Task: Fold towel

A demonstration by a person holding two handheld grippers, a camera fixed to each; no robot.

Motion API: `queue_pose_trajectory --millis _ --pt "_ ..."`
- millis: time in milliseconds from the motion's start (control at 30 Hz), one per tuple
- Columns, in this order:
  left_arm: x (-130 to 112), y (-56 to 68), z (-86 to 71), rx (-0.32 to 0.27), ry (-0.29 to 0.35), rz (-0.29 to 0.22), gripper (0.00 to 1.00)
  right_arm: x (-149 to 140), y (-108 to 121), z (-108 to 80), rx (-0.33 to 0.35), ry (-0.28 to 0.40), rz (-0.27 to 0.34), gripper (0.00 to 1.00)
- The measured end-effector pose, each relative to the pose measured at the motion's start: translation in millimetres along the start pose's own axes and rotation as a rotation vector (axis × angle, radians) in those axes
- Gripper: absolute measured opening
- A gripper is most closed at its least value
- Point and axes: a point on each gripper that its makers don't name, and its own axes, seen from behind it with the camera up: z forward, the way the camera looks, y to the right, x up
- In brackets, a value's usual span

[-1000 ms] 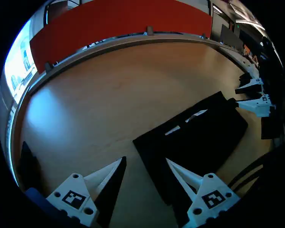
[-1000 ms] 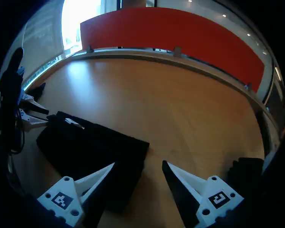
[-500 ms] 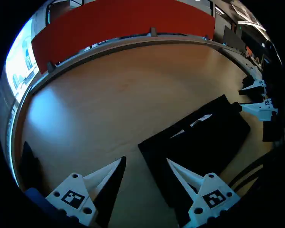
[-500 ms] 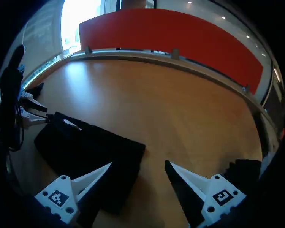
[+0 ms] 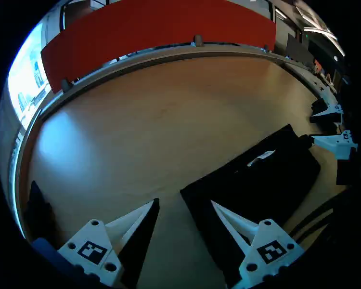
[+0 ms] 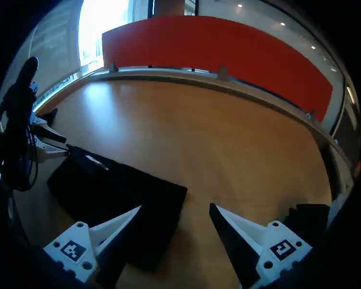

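Observation:
A black towel (image 5: 262, 188) lies folded flat on the wooden table (image 5: 147, 125), a small white label (image 5: 262, 156) showing near its far edge. My left gripper (image 5: 184, 201) is open just above the table, its right finger (image 5: 228, 224) over the towel's near edge. The right gripper (image 5: 313, 127) is open at the towel's far right corner. In the right gripper view the towel (image 6: 113, 192) lies at lower left. My right gripper (image 6: 175, 206) is open with its left finger (image 6: 122, 226) over the towel. The left gripper (image 6: 66, 147) stands open at the towel's far corner.
A red partition (image 5: 151, 24) runs along the table's far edge, seen also as the red partition (image 6: 219, 48). A dark object (image 6: 309, 214) sits near the right gripper on the table. Another dark shape (image 5: 36, 207) lies at the left gripper's left. A bright window (image 6: 103, 19) is behind.
Both grippers have shifted slightly, so the towel sits a little further right in the left gripper view. The right gripper's fingers stand a touch wider. The towel's shape is unchanged.

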Motion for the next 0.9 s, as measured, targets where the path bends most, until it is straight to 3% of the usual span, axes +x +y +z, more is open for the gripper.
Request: queue_pose_trajectory --millis 500,900 --pt "2.9 -6.6 1.1 0.011 -0.003 -0.007 0.68 0.6 -7.0 -9.2 0.006 0.013 0.009 1.00" --pt "-7.4 -11.5 -12.3 0.013 0.004 -0.035 0.68 -2.2 -8.0 -9.0 0.009 0.008 0.000 1.00"
